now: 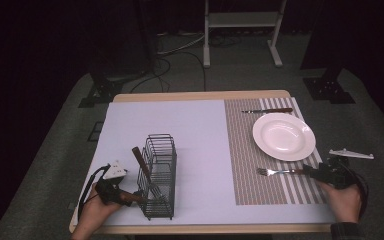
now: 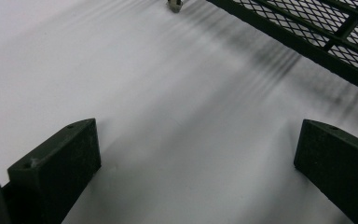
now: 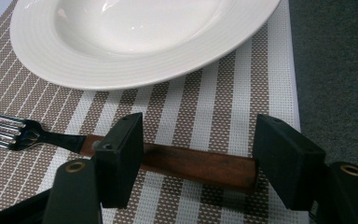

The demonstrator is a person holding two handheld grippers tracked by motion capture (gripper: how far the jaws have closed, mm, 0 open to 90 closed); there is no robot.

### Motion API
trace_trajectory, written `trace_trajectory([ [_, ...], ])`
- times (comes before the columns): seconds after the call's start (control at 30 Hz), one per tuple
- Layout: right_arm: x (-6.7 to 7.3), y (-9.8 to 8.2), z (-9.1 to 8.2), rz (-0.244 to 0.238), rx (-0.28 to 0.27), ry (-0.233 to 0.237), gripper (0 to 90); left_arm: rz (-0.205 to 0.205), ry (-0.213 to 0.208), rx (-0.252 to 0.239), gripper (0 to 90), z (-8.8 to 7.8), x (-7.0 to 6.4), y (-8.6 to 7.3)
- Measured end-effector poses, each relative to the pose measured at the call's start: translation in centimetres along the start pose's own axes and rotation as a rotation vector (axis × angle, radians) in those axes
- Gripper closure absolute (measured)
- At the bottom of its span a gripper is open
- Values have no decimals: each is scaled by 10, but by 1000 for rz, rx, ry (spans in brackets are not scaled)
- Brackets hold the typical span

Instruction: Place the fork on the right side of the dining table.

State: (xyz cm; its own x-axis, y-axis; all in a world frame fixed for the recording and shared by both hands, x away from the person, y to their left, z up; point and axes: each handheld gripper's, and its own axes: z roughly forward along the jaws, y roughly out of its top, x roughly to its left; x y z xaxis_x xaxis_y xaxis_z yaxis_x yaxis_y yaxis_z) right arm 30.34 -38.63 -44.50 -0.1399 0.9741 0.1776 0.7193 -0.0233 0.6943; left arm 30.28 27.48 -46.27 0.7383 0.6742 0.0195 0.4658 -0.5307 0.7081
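A fork (image 1: 277, 171) with a brown wooden handle lies on the striped placemat (image 1: 250, 150), just in front of the white plate (image 1: 258, 135). My right gripper (image 1: 310, 171) is low over the handle end. In the right gripper view the fork (image 3: 205, 165) lies crosswise between the jaws of my right gripper (image 3: 198, 163); they stand apart and do not press on it. The plate (image 3: 51, 56) is right behind. My left gripper (image 1: 130, 196) is at the base of the black wire basket (image 1: 160, 175). In the left gripper view my left gripper (image 2: 196, 168) is open over bare white surface.
A wooden-handled utensil (image 1: 141, 162) leans in the wire basket (image 2: 307, 37). A knife (image 1: 267, 110) lies on the placemat beyond the plate. The placemat's right edge (image 3: 291, 70) meets grey carpet. The white table cover (image 1: 200, 145) stretches between basket and placemat.
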Motion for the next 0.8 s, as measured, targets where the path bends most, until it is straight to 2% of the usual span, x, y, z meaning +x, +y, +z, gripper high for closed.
trace_trajectory([
  [0.43, 5, 2, -6, -14, -43, 17, 327, 0, 0, 0, 0, 0, 0, 0],
  [0.8, 26, 9, -11, -70, -78, 56, 282, 0, 0, 0, 0, 0, 0, 0],
])
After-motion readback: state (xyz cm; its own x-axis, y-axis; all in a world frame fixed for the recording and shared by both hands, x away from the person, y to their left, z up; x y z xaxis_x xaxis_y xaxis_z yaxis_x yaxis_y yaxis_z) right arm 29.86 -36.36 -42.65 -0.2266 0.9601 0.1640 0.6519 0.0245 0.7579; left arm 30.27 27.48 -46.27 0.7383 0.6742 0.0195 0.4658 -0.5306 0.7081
